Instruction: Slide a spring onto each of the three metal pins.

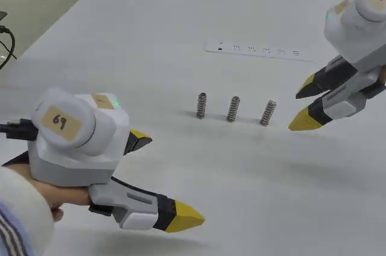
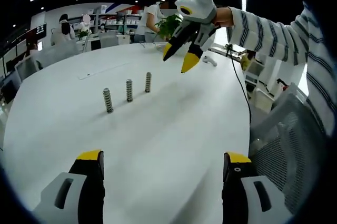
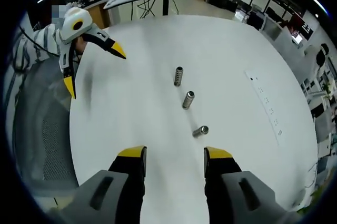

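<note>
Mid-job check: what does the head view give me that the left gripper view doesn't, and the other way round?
Head view adds: the left gripper housing with its handwritten 69 label, held by a hand. Left gripper view adds: a mesh chair, a plant and people beyond the table. Both: three upright springs in a row on the table, and the right gripper, open, raised near the row's end.
</note>
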The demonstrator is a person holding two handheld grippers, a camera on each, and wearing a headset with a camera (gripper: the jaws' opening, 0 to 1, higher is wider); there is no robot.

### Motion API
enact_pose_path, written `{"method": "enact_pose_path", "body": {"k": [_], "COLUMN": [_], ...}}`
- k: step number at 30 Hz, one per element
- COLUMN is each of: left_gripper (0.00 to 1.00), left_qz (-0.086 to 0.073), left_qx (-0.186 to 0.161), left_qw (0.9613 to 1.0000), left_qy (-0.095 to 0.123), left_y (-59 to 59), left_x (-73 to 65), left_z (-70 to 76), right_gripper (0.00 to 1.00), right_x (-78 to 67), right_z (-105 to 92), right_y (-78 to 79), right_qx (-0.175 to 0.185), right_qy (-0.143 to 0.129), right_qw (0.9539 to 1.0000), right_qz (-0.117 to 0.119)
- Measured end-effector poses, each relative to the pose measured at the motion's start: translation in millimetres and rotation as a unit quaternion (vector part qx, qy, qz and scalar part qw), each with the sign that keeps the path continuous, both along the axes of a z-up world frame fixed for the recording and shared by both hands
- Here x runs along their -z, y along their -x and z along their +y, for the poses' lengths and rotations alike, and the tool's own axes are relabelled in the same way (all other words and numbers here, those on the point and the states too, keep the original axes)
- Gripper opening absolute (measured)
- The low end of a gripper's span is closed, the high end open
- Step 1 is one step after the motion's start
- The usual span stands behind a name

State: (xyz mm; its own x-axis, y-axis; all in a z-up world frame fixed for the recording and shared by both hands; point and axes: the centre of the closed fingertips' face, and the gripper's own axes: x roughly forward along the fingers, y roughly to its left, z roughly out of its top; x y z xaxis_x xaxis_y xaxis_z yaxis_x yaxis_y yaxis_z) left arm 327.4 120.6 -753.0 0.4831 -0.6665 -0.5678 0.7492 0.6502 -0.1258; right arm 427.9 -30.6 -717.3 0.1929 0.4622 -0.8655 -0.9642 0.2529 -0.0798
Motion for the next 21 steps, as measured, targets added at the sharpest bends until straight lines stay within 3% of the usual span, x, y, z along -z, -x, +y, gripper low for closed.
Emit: {"method": "enact_pose_path", "body": {"k": [7,11,15,21], "left_gripper": [0.91,0.91,0.92,0.91], "left_qz": [-0.002,-0.001,0.004,0.000], "left_qx": [-0.006,-0.009,-0.009,-0.018], "left_qw": [1.0000,0.9999,0.9998,0.9994], "left_qy": [0.005,0.011,0.020,0.029], "left_y": [-1.0,-0.3,3.3,1.3], "left_x": [-7.6,-10.5,-13.0,-18.4], "left_z": [5.1,7.2,10.0,14.7], "right_gripper": [0.50,0.59,0.65,0.75], "right_x": [-5.0,0.7,0.3,-4.1], "right_z": [4.2,-1.9,-0.8,-7.2], "right_y": [12.5,24.1,34.8,41.3], "right_qx": [0.041,0.059,0.093,0.112], "right_qy": [-0.062,-0.069,-0.118,-0.161], "right_qw": [0.9972,0.9958,0.9886,0.9797], "right_qz": [-0.009,-0.016,-0.012,-0.040]}}
